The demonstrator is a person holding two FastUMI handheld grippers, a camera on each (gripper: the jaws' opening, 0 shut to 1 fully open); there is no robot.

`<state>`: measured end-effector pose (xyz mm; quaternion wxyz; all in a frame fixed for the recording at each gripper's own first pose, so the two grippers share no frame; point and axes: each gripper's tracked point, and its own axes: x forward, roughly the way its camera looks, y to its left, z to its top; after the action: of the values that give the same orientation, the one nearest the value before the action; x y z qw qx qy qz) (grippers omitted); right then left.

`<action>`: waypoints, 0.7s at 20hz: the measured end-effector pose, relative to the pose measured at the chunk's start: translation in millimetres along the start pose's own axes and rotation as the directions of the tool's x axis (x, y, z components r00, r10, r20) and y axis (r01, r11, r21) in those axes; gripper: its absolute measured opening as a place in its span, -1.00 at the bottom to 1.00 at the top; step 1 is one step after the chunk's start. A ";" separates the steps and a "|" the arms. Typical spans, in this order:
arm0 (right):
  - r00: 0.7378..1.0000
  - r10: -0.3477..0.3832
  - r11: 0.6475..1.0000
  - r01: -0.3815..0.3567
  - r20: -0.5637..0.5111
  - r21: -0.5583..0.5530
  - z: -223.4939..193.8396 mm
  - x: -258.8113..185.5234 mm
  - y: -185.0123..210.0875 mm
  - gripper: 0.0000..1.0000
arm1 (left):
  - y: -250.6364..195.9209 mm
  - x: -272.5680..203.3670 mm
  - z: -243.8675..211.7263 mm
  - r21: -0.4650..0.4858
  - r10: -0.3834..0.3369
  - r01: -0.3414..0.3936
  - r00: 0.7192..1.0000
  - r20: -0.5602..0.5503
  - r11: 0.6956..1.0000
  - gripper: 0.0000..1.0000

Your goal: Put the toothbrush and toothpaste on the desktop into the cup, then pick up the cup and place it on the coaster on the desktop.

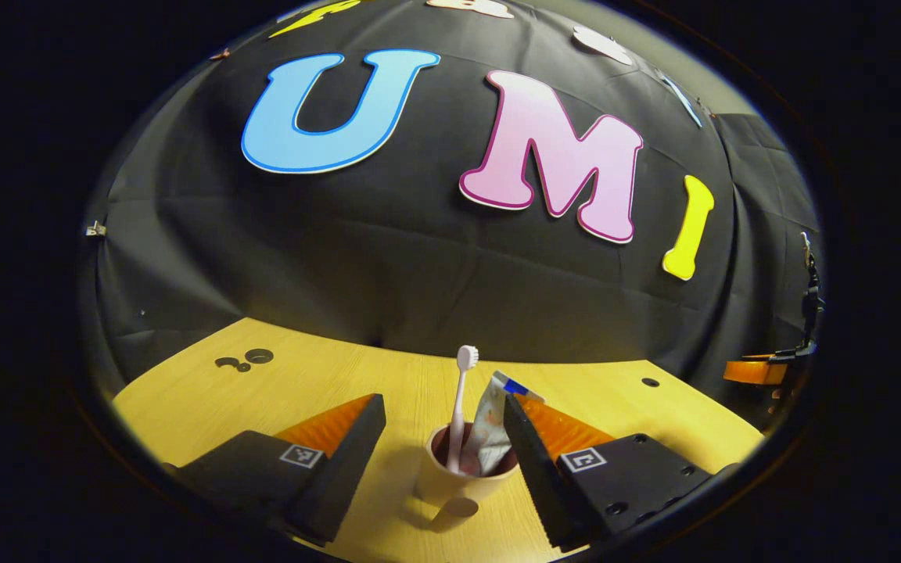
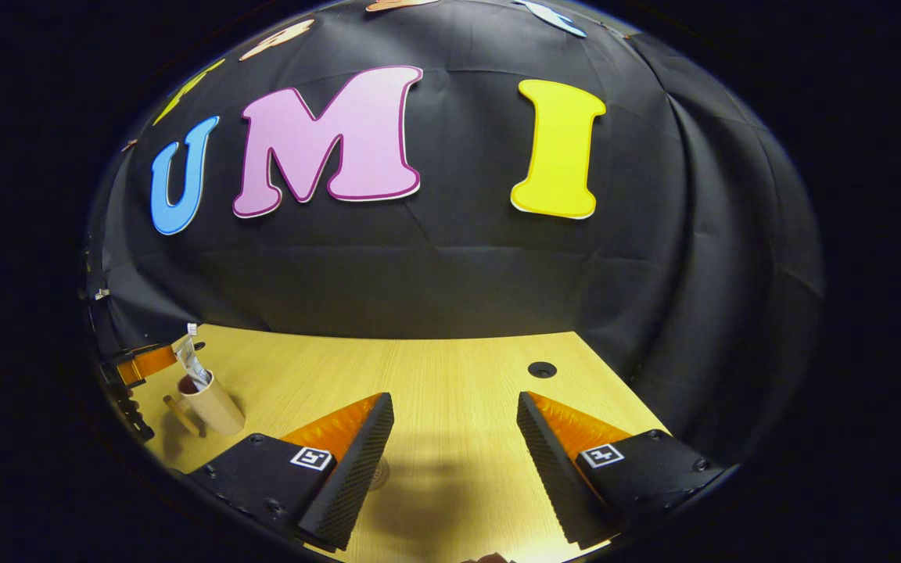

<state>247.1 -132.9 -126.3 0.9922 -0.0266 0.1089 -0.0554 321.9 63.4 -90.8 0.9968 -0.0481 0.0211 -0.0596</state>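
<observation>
Left gripper view: left gripper (image 1: 443, 446) fingers spread wide, flanking the cup (image 1: 462, 481); neither finger clearly pressing it. Cup upright on the wooden counter (image 1: 388, 383), holding the toothbrush (image 1: 462, 407), head up, and the toothpaste (image 1: 493, 430) tube, leaning toward one finger. Small disc at the cup's base, possibly the coaster (image 1: 458, 508); cannot tell. Right gripper view: right gripper (image 2: 454, 461) fingers spread over bare counter, pinching nothing. Cup far off to the side, other gripper just behind it.
</observation>
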 end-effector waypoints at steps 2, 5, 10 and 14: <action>1.000 -0.007 1.000 0.007 -0.004 0.005 -0.7 -4.2 -5.6 0.96 | 3.4 -6.0 -0.3 0.032 0.022 -0.020 0.999 -0.042 0.999 0.94; 1.000 -0.011 1.000 0.011 -0.011 0.028 -1.1 -12.0 -11.1 0.96 | 5.6 -17.7 -0.5 0.092 0.062 -0.053 0.992 -0.107 0.994 0.94; 1.000 -0.001 0.999 0.002 -0.018 0.051 1.5 -27.2 -15.7 0.96 | -9.7 -25.8 -13.5 0.098 0.040 -0.011 0.953 -0.300 0.995 0.95; 1.000 0.001 0.998 0.000 -0.011 0.069 3.2 -42.6 -23.2 0.96 | -5.3 -27.4 -31.4 0.143 0.081 -0.018 0.894 -0.440 0.989 0.94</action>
<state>204.1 -150.9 -112.6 0.9919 0.0080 0.1124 -0.0592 292.5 58.6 -120.5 0.9677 0.0352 0.2456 -0.0449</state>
